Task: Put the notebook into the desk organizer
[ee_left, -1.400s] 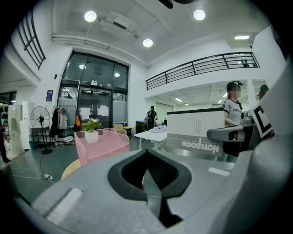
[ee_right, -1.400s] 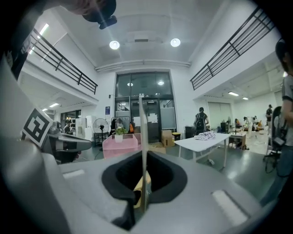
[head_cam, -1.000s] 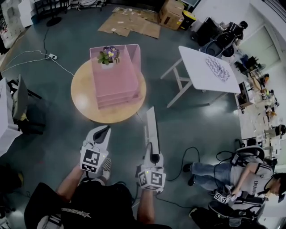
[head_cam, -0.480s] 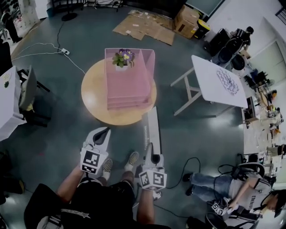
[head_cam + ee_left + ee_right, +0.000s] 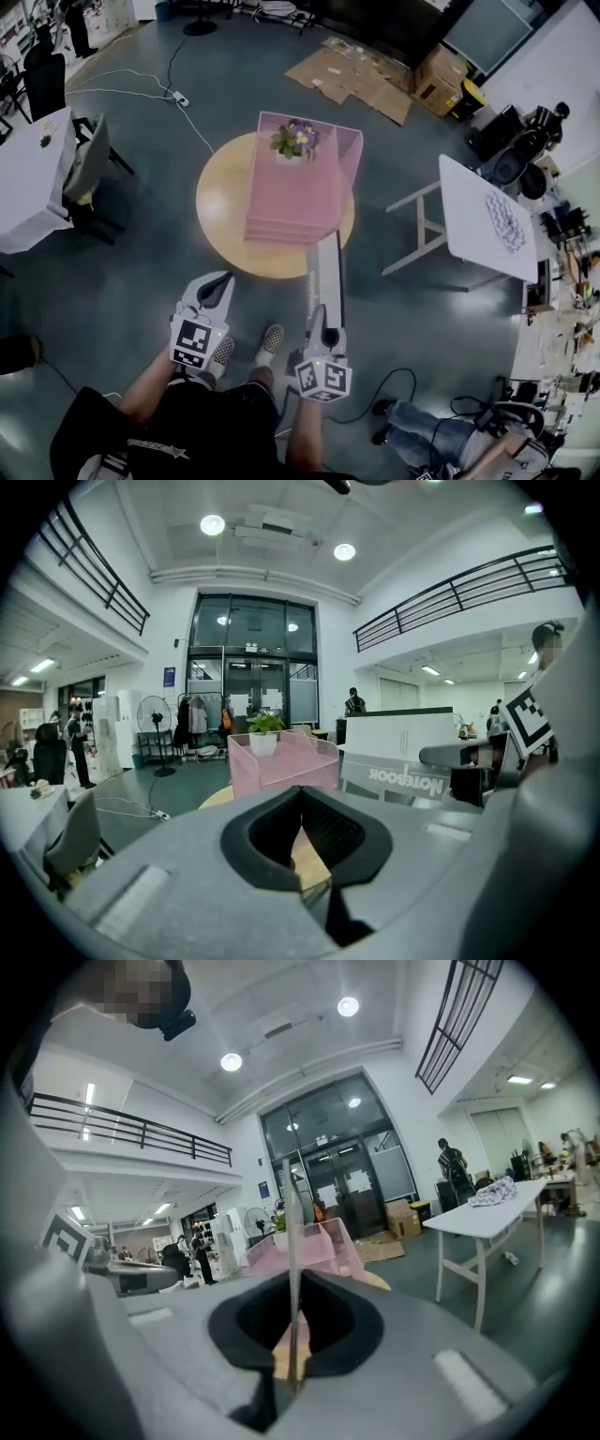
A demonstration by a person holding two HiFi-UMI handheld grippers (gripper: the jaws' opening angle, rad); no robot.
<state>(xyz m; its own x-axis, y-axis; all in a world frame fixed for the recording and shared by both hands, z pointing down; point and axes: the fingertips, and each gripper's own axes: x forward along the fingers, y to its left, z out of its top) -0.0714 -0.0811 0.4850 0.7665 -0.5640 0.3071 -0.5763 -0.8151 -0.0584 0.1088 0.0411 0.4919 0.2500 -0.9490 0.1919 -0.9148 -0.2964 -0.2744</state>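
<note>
A pink desk organizer (image 5: 298,192) with stacked trays stands on a round wooden table (image 5: 220,211), and a small potted plant (image 5: 292,142) sits on its top. My right gripper (image 5: 323,330) is shut on a long grey notebook (image 5: 324,277), held on edge and pointing forward. In the head view the notebook's far end overlaps the table's near rim, just short of the organizer. The right gripper view shows the notebook (image 5: 292,1241) edge-on between the jaws, with the organizer (image 5: 309,1246) beyond. My left gripper (image 5: 217,283) hangs shut and holds nothing, left of the notebook (image 5: 403,775).
A white folding table (image 5: 492,220) stands to the right. Another white table (image 5: 28,178) with a chair (image 5: 89,164) is at the left. Flattened cardboard (image 5: 361,75) and a cable (image 5: 178,94) lie on the floor beyond the round table. The person's shoes (image 5: 270,339) show below.
The round table and organizer have come closer and shifted right in the head view. The notebook's tip now reaches the table's near rim. Both grippers keep their pose.
</note>
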